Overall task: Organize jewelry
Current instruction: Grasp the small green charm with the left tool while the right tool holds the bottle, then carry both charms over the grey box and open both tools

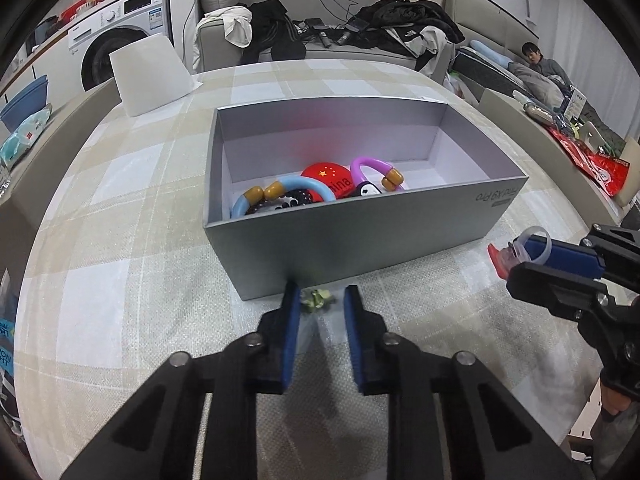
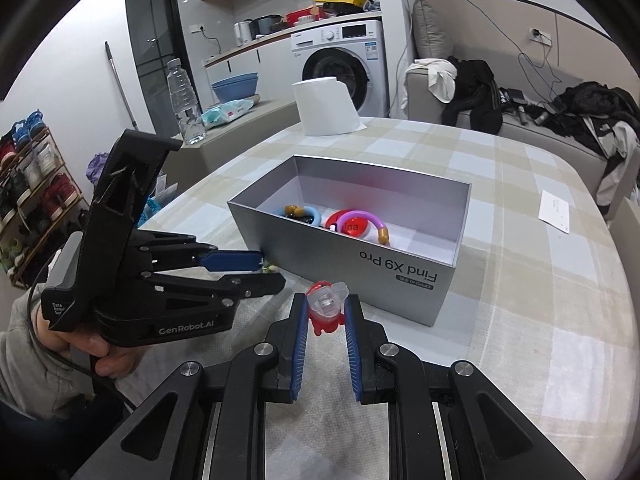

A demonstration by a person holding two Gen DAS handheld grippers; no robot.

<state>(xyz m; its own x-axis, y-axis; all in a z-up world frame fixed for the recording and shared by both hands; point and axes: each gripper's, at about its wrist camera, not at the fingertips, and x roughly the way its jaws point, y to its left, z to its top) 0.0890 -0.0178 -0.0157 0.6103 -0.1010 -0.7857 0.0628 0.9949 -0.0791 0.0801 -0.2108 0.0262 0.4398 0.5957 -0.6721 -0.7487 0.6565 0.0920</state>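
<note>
A grey open box (image 1: 360, 236) stands on the checked tablecloth and also shows in the right wrist view (image 2: 360, 280). Inside lie a blue ring toy (image 1: 280, 194), a red round piece (image 1: 326, 176) and a purple ring (image 1: 370, 166). My left gripper (image 1: 320, 300) is open, its fingers either side of a small green trinket (image 1: 316, 298) lying against the box's front wall. My right gripper (image 2: 326, 306) is shut on a red and clear ring (image 2: 326, 306), held above the cloth just before the box; it also shows in the left wrist view (image 1: 516, 256).
A white paper roll (image 2: 326, 106) stands at the table's far edge. A white card (image 2: 554, 210) lies on the cloth at the right. A sofa with clothes (image 1: 320, 36), a washing machine (image 2: 344, 64) and a water bottle (image 2: 184, 100) are beyond the table.
</note>
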